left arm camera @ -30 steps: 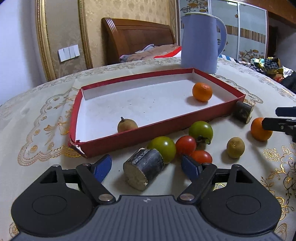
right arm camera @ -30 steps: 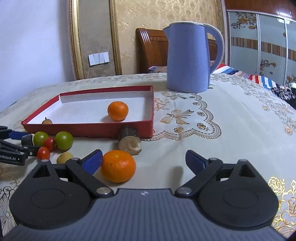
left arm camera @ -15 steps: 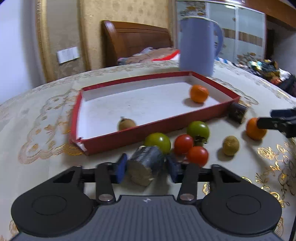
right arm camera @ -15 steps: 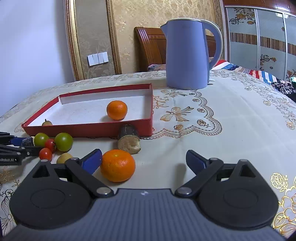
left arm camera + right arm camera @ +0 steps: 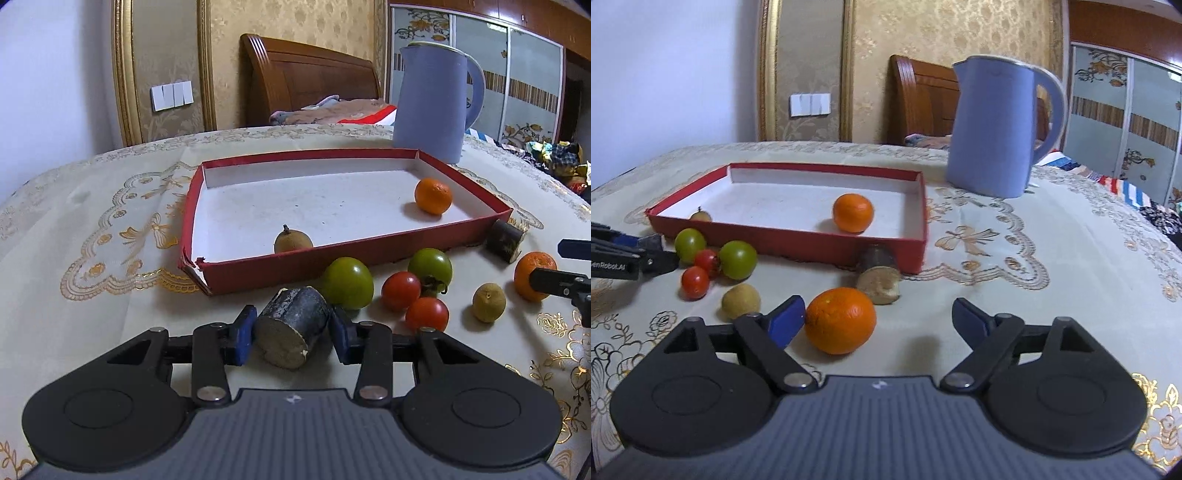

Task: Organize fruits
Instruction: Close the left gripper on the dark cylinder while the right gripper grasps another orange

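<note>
Cream cloth with gold embroidery covers the surface, and a blue kettle stands at its far side with a wooden headboard behind it. I have a red tray in front of me holding one orange and a small brown fruit. My left gripper is clamped on a dark cut stalk piece just before the tray's near wall, its blue pads pressing both sides. Beside it lie two green tomatoes, two red tomatoes and another brown fruit. My right gripper has just been closing, yet its pads stand apart; a second orange sits between them, touching or nearly touching the left pad and clear of the right one. Another stalk piece lies against the tray's corner behind it.
</note>
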Demonstrator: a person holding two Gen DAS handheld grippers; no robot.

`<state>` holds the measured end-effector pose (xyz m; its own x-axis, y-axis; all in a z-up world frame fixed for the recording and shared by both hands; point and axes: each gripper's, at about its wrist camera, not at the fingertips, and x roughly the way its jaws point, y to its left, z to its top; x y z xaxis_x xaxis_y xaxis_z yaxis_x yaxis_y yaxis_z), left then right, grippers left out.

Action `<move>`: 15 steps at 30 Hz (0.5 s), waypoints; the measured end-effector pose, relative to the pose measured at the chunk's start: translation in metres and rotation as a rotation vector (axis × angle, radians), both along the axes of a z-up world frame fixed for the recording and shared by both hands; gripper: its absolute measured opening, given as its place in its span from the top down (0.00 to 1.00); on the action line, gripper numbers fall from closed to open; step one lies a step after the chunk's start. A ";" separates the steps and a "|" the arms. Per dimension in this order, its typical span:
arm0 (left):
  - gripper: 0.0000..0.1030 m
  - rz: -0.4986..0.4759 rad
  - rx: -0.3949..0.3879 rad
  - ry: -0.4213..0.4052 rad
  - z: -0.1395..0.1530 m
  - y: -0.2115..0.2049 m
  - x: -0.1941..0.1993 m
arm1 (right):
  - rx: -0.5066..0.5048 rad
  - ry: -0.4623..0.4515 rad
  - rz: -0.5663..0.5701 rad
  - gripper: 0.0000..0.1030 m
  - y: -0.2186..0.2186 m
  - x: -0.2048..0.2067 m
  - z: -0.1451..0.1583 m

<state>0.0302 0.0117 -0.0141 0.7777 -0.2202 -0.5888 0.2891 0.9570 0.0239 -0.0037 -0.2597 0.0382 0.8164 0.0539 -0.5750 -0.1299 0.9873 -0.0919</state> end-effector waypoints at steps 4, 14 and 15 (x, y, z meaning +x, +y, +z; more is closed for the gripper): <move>0.53 -0.016 -0.021 0.006 0.000 0.002 0.000 | 0.000 0.015 0.015 0.25 0.006 0.002 -0.001; 0.40 -0.028 -0.014 0.007 -0.001 -0.001 0.001 | 0.053 0.071 0.004 0.31 0.005 0.010 -0.005; 0.40 -0.027 -0.011 0.007 -0.001 -0.002 0.000 | 0.052 0.072 0.002 0.31 0.006 0.011 -0.005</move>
